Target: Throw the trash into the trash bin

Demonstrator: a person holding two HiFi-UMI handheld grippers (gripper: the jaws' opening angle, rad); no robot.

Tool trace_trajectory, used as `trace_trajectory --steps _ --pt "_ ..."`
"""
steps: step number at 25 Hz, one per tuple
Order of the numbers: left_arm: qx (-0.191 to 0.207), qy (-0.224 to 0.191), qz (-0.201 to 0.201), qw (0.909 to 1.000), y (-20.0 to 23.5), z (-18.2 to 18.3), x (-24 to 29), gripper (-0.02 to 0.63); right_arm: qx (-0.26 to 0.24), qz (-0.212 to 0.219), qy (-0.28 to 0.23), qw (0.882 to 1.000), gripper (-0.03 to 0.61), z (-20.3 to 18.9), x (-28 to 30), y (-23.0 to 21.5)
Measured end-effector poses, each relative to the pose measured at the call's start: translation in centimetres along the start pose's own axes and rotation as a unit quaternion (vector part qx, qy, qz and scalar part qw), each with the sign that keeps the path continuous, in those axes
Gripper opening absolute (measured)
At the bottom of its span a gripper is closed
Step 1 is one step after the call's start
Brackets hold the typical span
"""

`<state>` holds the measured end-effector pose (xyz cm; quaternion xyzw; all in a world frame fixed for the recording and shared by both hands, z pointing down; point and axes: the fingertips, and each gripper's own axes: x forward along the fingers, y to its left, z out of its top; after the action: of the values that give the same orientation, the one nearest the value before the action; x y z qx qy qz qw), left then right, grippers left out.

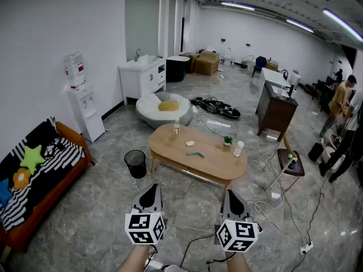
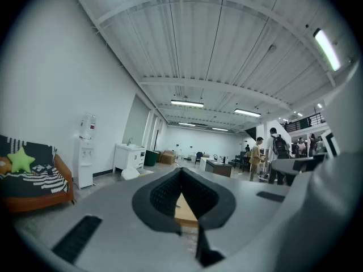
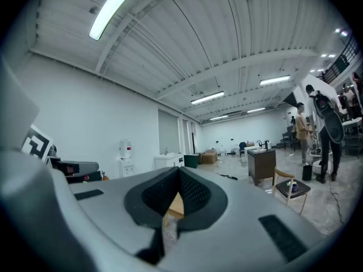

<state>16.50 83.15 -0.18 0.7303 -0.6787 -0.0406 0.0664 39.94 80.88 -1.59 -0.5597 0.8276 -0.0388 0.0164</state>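
A black mesh trash bin (image 1: 135, 164) stands on the floor at the left end of an oval wooden coffee table (image 1: 211, 164). On the table lie a crumpled white scrap (image 1: 190, 143), a teal piece (image 1: 195, 154), a small cup (image 1: 176, 128), a clear plastic cup (image 1: 239, 148) and a tiny potted plant (image 1: 228, 140). My left gripper (image 1: 152, 188) (image 2: 181, 172) and right gripper (image 1: 229, 193) (image 3: 178, 172) are held level well short of the table. Both are shut with nothing between the jaws, and through each narrow gap shows only a sliver of the tabletop.
An orange sofa (image 1: 34, 177) with a striped blanket lines the left wall, with a water dispenser (image 1: 82, 98) beyond it. A beanbag (image 1: 163, 109), a dark cabinet (image 1: 277, 109), a small side stool (image 1: 290, 166) and floor cables (image 1: 283, 205) surround the table. People (image 1: 339, 103) stand far right.
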Motion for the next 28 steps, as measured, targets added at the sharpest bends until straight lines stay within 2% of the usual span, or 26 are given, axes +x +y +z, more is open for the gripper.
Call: trace_trajectory --steps 6,11,20,22,25,28 --pt "-0.001 0.0 -0.003 1.0 0.0 0.2 0.1 -0.009 0.002 -0.004 0.005 1.0 0.0 -0.2 0.0 -0.1" --pt "-0.002 -0.004 0.0 1.0 0.0 0.3 0.1 -0.009 0.041 0.003 0.009 0.999 0.002 -0.6 0.3 -0.5" --pt "-0.001 -0.005 0.004 1.0 0.4 0.4 -0.3 -0.008 0.049 -0.001 0.015 0.999 0.002 -1.3 -0.1 -0.9" --pt "-0.002 -0.002 -0.007 1.0 0.1 0.5 -0.3 0.124 0.049 -0.002 0.016 0.999 0.002 -1.3 -0.3 -1.0" --pt "0.001 -0.001 -0.014 0.9999 0.2 0.6 -0.3 0.137 0.048 -0.004 0.016 0.999 0.002 -1.3 -0.5 -0.9" --pt "0.002 -0.001 -0.029 0.9996 0.2 0.7 -0.3 0.183 0.047 -0.007 0.016 0.999 0.002 -1.3 -0.8 -1.0"
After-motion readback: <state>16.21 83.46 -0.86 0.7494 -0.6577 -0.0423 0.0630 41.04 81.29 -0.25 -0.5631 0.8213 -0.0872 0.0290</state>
